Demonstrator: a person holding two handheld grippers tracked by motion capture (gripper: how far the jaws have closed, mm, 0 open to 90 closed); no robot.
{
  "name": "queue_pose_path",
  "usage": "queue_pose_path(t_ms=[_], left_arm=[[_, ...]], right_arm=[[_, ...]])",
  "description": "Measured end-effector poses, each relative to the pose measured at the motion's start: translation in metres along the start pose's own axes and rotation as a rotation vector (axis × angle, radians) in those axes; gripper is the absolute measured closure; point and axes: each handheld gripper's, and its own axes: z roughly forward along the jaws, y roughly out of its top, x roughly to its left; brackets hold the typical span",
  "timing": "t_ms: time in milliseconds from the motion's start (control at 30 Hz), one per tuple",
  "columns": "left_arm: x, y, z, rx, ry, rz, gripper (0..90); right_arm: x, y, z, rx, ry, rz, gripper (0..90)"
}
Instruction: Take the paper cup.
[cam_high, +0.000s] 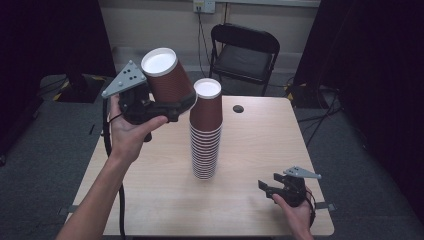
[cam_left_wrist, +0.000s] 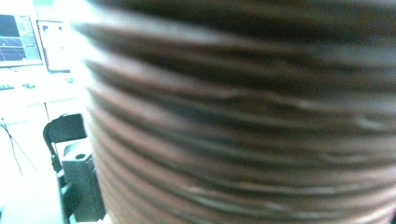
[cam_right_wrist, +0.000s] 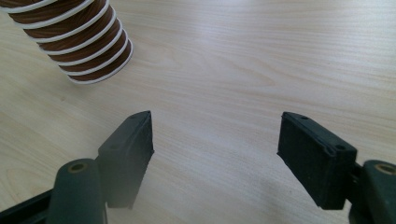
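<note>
A brown ribbed paper cup (cam_high: 167, 80) hangs tilted in the air above the table's left side, its white round end facing up and left. My left gripper (cam_high: 184, 102) is shut on its side, and the cup's blurred ribbed wall (cam_left_wrist: 233, 116) sits right in front of the left gripper view's camera. A tall stack of upside-down brown cups (cam_high: 205, 135) stands mid-table, just right of the held cup; its lowest rims (cam_right_wrist: 74, 37) appear in the right gripper view. My right gripper (cam_high: 265, 187) rests low at the table's front right, open and holding nothing, with bare wood between its jaws (cam_right_wrist: 215, 135).
The light wooden table (cam_high: 260, 150) has a small dark hole (cam_high: 238, 108) near its far edge. A black folding chair (cam_high: 243, 52) stands behind the table. Grey carpet lies around it.
</note>
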Motion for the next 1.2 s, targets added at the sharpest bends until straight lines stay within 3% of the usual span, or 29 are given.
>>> queue_pose_path(t_ms=[400, 633, 733, 867, 967, 1167, 1200], left_arm=[[0.005, -0.022, -0.018, 0.015, 0.010, 0.005, 11.1], [0.001, -0.043, -0.022, 0.055, -0.011, -0.010, 11.1], [0.001, -0.055, -0.022, 0.073, -0.005, -0.006, 11.1], [0.002, -0.072, -0.021, 0.110, 0.000, -0.025, 11.1], [0.001, -0.081, -0.020, 0.117, -0.004, -0.044, 11.1], [-0.007, -0.100, -0.016, 0.121, -0.049, -0.072, 11.1], [-0.008, -0.102, -0.016, 0.122, -0.038, -0.067, 11.1]], right_arm=[[0.001, 0.000, -0.002, -0.011, 0.026, -0.009, 27.0], [0.011, 0.001, 0.001, -0.011, 0.027, -0.065, 27.4], [0.016, 0.001, 0.001, -0.019, 0.056, -0.087, 27.4], [0.018, 0.001, 0.002, -0.016, 0.073, -0.094, 27.4], [0.019, 0.001, 0.003, -0.013, 0.073, -0.098, 27.3], [0.025, 0.001, 0.003, -0.010, 0.083, -0.109, 26.3], [0.026, 0.001, 0.003, -0.009, 0.084, -0.109, 26.3]])
